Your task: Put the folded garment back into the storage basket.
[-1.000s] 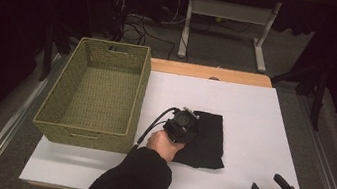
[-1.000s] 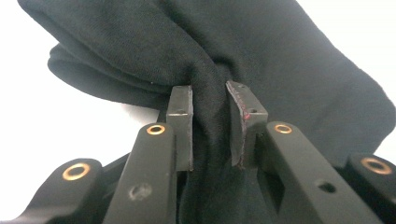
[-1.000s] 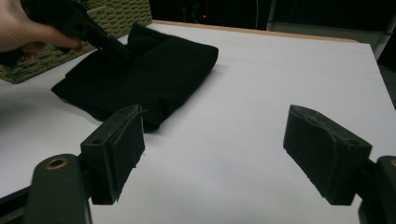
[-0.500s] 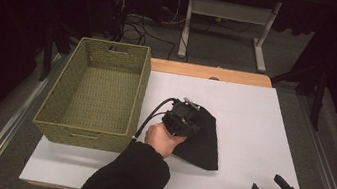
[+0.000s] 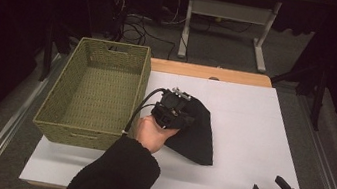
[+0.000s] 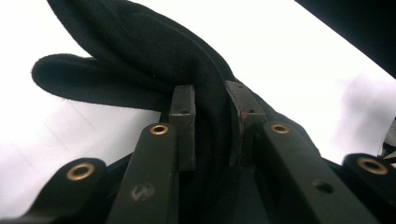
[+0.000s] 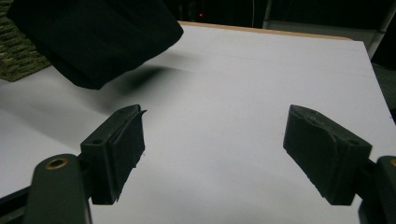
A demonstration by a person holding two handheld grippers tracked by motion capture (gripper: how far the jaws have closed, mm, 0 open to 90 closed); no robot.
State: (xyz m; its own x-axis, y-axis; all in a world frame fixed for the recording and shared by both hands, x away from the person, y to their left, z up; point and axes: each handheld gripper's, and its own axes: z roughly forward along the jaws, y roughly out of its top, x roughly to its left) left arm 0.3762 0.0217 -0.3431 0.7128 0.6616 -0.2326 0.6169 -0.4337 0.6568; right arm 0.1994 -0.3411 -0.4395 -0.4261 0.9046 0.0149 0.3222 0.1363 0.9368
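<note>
White sheeting covers the bench [image 5: 251, 137], with a dark floor, cables and a grey stand behind it. At the left, a woven basket [image 5: 93, 91] sits on the bench, its near wall just beside the person's left hand [image 5: 150, 132].

That hand holds the left gripper [image 5: 176, 111] a little right of the basket's right wall. In the left gripper view its jaws are pressed nearly together, pinching a fold of black cloth [image 6: 154, 60] between the pads [image 6: 182, 100]; the fabric bulges out above and to the left of the jaws. From the high view the cloth [image 5: 196, 134] is bunched up at the gripper and drapes down and to the right, its lower edge lying on the bench near the middle. The right gripper view shows the cloth's [image 7: 93, 37] hanging edge clear of the sheet, with a shadow beneath.

At the bench's near right corner the right gripper [image 5: 273, 188] hovers, well apart from the cloth. Its jaws are spread wide, with bare white bench between them and nothing touching the pads [image 7: 126, 149].

No writing or labels can be read anywhere.
</note>
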